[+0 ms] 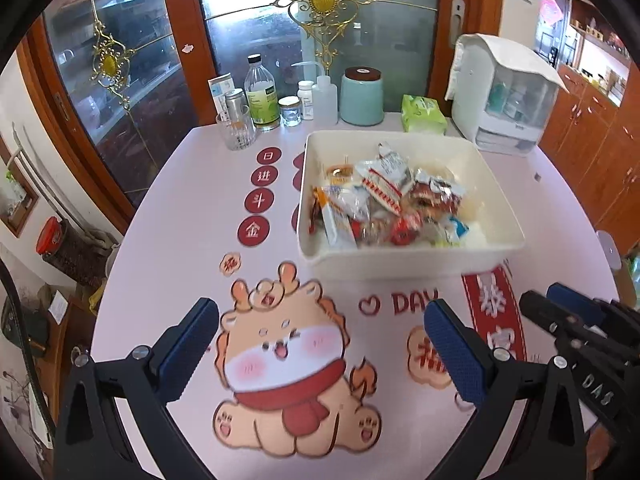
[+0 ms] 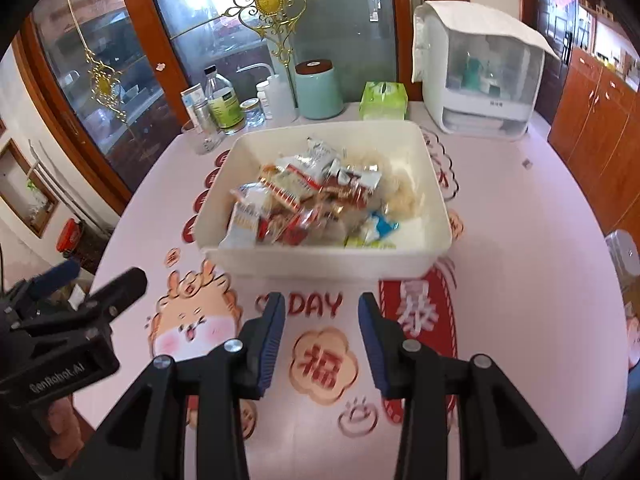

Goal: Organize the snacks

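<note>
- The white bin (image 1: 412,256) stands on the pink tabletop (image 1: 192,184), toward its middle and far from both tongs; it is also seen from the right wrist (image 2: 320,258).
- The snacks (image 1: 384,200) lie piled inside the bin, a jumble of wrapped packets in red, white, orange and blue (image 2: 316,200).
- The left tongs (image 1: 320,312) hang over the near part of the tabletop, above a printed cartoon dragon (image 1: 288,356), jaws spread wide with nothing between them.
- The right tongs (image 2: 322,306) hang just right of the left ones, over the printed "DAY", jaws parted and holding nothing.
- Each pair of tongs shows at the edge of the other's view.
- Along the far edge stand a teal canister (image 1: 362,98), a green tissue pack (image 1: 422,114), a drinking glass (image 1: 236,130), several bottles (image 1: 262,94) and, at far right, a white cabinet box (image 1: 504,96).
</note>
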Action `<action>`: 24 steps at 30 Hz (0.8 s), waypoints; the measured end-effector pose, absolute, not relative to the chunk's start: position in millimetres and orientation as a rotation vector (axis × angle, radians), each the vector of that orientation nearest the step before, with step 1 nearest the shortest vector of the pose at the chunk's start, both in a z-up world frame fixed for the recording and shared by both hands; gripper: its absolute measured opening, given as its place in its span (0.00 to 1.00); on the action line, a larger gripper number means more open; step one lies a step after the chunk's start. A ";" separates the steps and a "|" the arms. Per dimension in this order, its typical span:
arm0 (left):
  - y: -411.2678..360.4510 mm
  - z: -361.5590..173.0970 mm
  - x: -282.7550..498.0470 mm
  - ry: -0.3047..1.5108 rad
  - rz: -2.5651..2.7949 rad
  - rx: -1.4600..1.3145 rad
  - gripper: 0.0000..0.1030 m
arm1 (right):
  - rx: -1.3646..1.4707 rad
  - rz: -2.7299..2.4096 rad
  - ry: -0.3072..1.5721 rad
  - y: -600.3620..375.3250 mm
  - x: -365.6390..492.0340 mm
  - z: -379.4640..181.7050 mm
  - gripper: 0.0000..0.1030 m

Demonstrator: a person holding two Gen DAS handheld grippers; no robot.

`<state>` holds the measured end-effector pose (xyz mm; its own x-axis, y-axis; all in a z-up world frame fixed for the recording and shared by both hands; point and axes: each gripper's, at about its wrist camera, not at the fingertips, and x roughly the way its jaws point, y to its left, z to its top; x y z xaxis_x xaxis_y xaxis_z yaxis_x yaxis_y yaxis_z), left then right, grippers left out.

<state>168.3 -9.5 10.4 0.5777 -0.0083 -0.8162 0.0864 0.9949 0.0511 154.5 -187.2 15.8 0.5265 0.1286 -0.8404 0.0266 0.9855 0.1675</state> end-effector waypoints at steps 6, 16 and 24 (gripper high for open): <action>-7.6 10.5 129.1 0.956 -0.063 0.106 0.99 | 0.190 0.063 1.002 -180.3 116.0 29.7 0.38; 1.7 20.5 100.0 0.936 -0.045 0.071 0.99 | 0.185 0.052 0.999 -168.6 80.7 36.6 0.38; 5.8 23.5 93.5 0.923 -0.039 0.068 0.99 | 0.178 0.049 0.990 -163.0 72.8 39.7 0.38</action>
